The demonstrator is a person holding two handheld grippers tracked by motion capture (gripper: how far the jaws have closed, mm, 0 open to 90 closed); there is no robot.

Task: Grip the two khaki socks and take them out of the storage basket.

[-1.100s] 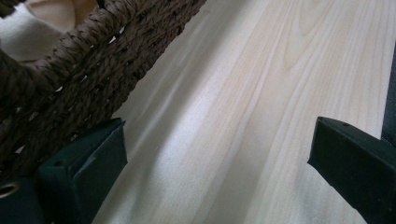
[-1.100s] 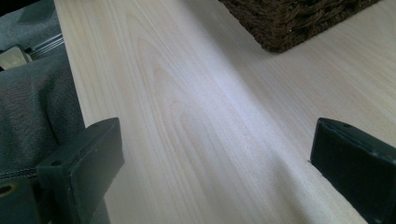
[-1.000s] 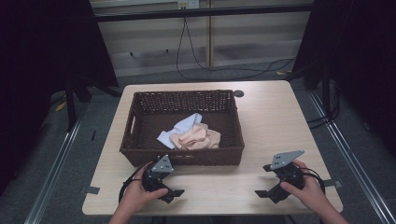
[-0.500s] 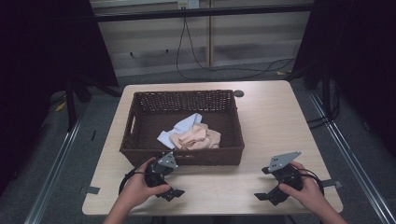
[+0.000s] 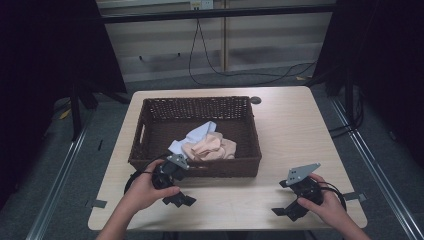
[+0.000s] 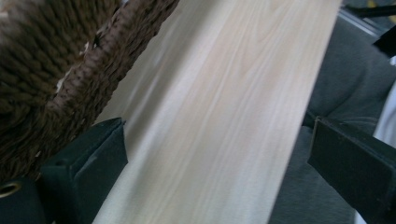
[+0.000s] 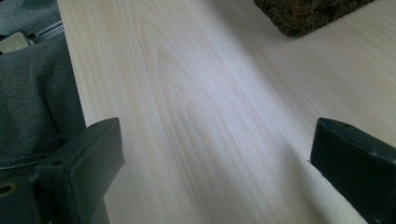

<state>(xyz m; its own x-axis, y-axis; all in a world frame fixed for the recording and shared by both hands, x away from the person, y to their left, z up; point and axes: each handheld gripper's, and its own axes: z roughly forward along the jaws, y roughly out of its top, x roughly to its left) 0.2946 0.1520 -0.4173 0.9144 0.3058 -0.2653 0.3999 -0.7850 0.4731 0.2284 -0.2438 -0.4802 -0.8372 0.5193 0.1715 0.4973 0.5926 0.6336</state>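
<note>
Right gripper point(image 5: 292, 200) is held in the right hand point(image 5: 327, 207) at the near right part of the surface point(image 5: 295, 130), low over the wood, well apart from the basket. Its fingers point(image 7: 84, 163) are seen spread wide in the right gripper view, released, with bare wood between them and a basket corner far ahead. Left gripper point(image 5: 175, 182) is held in the left hand point(image 5: 145, 192) at the near left, just beside the front wall of the wicker basket point(image 5: 150, 107). In the left gripper view its fingers point(image 6: 88, 158) are also spread apart, nothing grasped; the woven wall is seen close beside one finger, contact cannot be told. Farther in, the dark brown basket is placed at the middle of the surface. Inside it, toward the front right part, a peach cloth point(image 5: 210, 147) is bunched up, with a light blue cloth point(image 5: 197, 135) lying partly under and behind it, touching. A small dark round spot point(image 5: 256, 100) is seen on the surface just past the basket's far right corner.
</note>
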